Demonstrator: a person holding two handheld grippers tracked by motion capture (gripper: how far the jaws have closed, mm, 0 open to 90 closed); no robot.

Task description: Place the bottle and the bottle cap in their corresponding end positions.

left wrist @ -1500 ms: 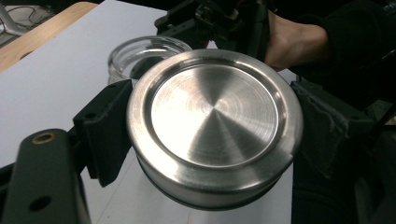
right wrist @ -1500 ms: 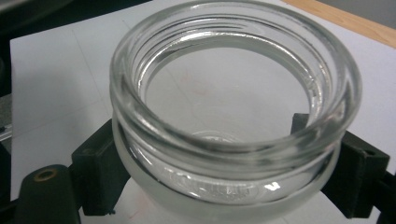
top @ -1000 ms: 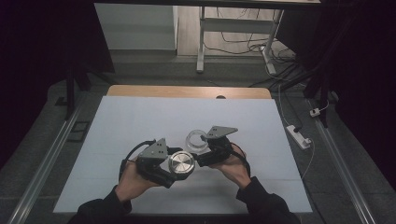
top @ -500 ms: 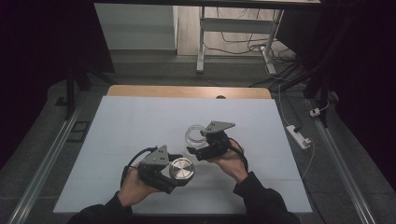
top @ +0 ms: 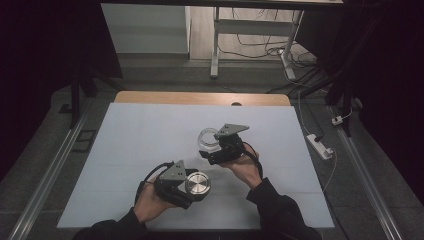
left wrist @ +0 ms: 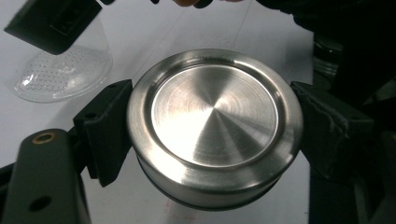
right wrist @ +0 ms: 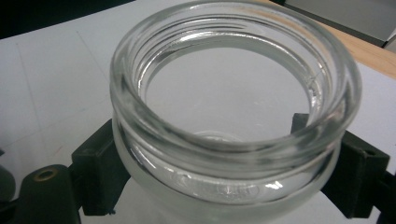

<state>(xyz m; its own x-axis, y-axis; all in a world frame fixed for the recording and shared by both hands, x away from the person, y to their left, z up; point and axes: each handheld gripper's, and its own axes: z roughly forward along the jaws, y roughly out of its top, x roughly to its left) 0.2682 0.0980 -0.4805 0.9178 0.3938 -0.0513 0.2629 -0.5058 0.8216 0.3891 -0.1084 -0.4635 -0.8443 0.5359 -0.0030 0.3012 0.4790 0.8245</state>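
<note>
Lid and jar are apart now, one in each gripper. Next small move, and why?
Probably set the metal lid down on the white table. The left gripper clamps it at its rim, low and near the person, while the right gripper holds the open glass jar farther up the table, mouth uncovered.

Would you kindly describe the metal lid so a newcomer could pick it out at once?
On the white table, look near the front edge, at the left gripper. Between its fingers sits the metal lid: round, brushed steel, unlike the clear glass jar nearby.
</note>
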